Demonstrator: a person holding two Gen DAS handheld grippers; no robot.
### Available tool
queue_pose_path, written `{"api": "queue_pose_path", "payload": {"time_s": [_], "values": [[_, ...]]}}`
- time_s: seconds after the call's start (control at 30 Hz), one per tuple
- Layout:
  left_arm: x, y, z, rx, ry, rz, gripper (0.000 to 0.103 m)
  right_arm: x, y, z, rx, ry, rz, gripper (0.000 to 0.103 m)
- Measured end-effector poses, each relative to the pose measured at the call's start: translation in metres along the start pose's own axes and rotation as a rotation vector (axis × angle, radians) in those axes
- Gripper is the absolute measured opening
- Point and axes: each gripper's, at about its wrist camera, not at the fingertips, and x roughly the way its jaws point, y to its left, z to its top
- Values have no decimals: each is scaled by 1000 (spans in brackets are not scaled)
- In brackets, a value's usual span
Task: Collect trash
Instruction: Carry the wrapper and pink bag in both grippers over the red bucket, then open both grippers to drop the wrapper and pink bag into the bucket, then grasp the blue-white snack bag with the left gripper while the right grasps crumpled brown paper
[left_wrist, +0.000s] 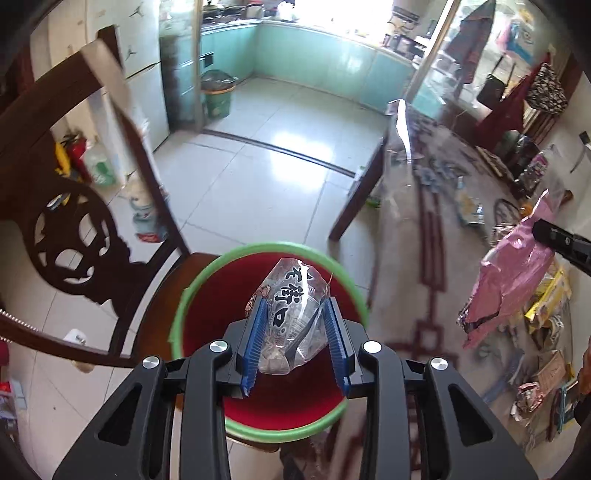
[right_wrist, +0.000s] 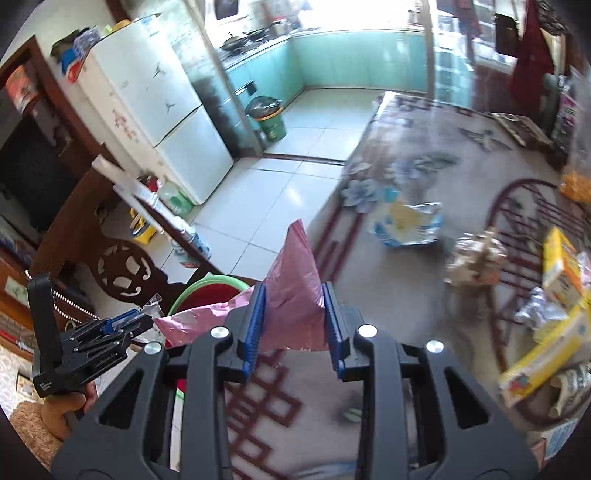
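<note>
Trash in both tools. Clear wrapper with black print is clamped between the left gripper's blue pads, long axis running straight out along the fingers, tip pointing away, directly over the red bin with the green rim on the wooden chair. Pink bag is pinched in the right gripper, point up and away, lower end trailing left toward the bin. Right view alone shows the person's hand on the left handle; left view alone shows the bin's red inside. More litter on the patterned table.
</note>
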Motion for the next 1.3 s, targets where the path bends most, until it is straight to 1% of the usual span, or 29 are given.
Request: {"api": "queue_pose_path", "payload": {"time_s": [0.1, 0.2, 0.23, 0.27, 0.3, 0.33, 0.4, 0.47, 0.5, 0.63, 0.87, 0.97, 1.07, 1.17, 1.23, 1.3], "values": [[3, 13, -3, -14, 12, 15, 30, 19, 25, 1, -65, 14, -7, 31], [6, 22, -4, -21, 18, 9, 31, 30, 43, 1, -103, 22, -4, 33], [6, 24, -4, -18, 19, 6, 35, 32, 48, 1, -113, 21, -7, 40], [7, 26, -3, -15, 19, 6, 39, 34, 54, 3, -123, 19, -12, 54], [8, 27, -2, -15, 17, 16, 54, 35, 56, 3, -126, 16, -13, 61], [7, 28, -2, -16, 8, 16, 63, 34, 58, 5, -126, 8, -14, 67], [4, 27, 0, -26, -7, 6, 65, 29, 59, 6, -129, -10, -15, 69], [5, 26, 3, -32, -6, 3, 65, 25, 57, 8, -130, -19, -35, 74], [6, 26, 4, -31, -6, -1, 65, 21, 54, 8, -124, -26, -47, 74], [5, 12, 8, -13, -15, -29, 65, 11, 33, 5, -70, -33, -76, 76], [3, -39, 18, 94, -29, -100, 65, -17, -16, -10, 15, -56, -167, 76], [5, -62, 20, 131, -27, -132, 65, -32, -44, -20, 58, -62, -226, 76], [9, -86, 18, 174, -18, -160, 65, -47, -78, -35, 130, -58, -278, 77], [13, -110, 14, 202, -3, -182, 65, -56, -107, -45, 176, -45, -307, 79], [16, -125, 12, 210, 5, -193, 65, -59, -122, -43, 181, -42, -317, 81], [18, -139, 9, 212, 5, -189, 65, -56, -137, -31, 163, -41, -323, 84]]}}
